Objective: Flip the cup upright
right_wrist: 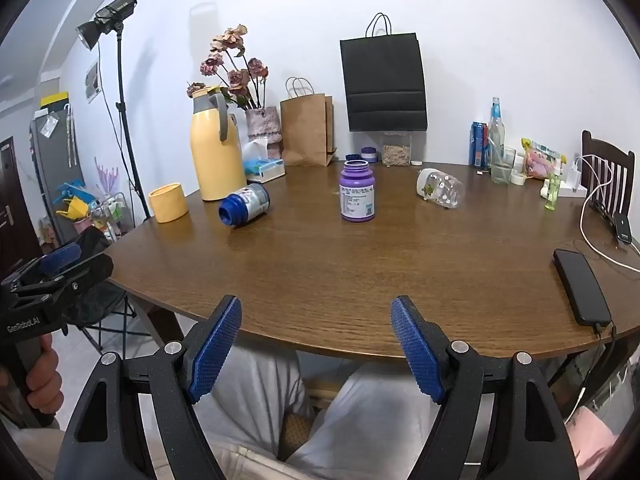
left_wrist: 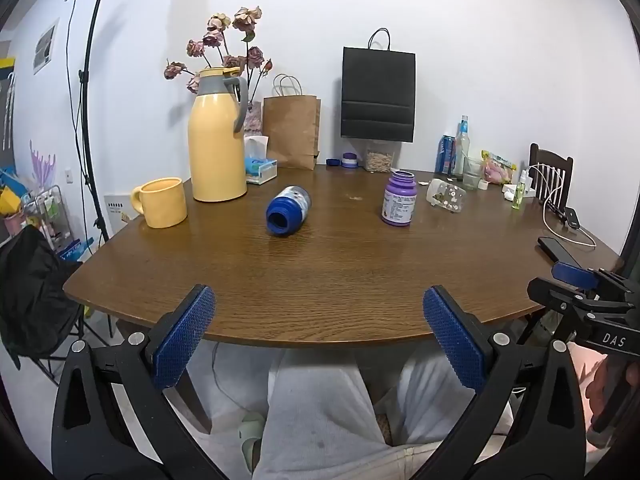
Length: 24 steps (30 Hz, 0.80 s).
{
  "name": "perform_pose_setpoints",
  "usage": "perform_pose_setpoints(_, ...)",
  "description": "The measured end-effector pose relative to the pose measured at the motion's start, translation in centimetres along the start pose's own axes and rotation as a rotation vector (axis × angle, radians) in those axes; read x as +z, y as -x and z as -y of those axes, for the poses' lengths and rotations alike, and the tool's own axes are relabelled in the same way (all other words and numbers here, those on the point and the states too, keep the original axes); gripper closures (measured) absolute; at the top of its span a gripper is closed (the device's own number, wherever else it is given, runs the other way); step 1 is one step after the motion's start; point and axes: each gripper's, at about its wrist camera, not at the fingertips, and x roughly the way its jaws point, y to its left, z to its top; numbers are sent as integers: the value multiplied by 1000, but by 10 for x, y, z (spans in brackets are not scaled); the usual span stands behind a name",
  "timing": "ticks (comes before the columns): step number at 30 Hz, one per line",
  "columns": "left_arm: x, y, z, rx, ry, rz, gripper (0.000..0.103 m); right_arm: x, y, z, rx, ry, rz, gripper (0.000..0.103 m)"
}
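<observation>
A yellow mug [left_wrist: 163,202] stands on the wooden table [left_wrist: 320,280] at the far left, mouth up as far as I can tell; it also shows in the right wrist view [right_wrist: 168,202]. A blue bottle [left_wrist: 289,210] lies on its side mid-table, open mouth toward me, also in the right wrist view [right_wrist: 244,205]. A purple bottle [left_wrist: 399,199] stands upright, also in the right wrist view [right_wrist: 357,191]. A clear bottle [right_wrist: 440,188] lies on its side. My left gripper [left_wrist: 319,334] is open and empty before the table's near edge. My right gripper [right_wrist: 316,346] is open and empty there too.
A yellow thermos jug [left_wrist: 218,136], tissue box [left_wrist: 260,168], brown paper bag [left_wrist: 292,130] and black bag [left_wrist: 378,96] line the back. Bottles, a can and a glass stand at back right. A black phone [right_wrist: 582,286] and cable lie at the right edge. A light stand [left_wrist: 86,120] is left.
</observation>
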Motion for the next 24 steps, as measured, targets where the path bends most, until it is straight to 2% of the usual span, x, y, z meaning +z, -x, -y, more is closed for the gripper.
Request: perform_pose_setpoints(24,4,5,-1,-5,-1,9,0,0,-1,-1,4,-1,-3,21)
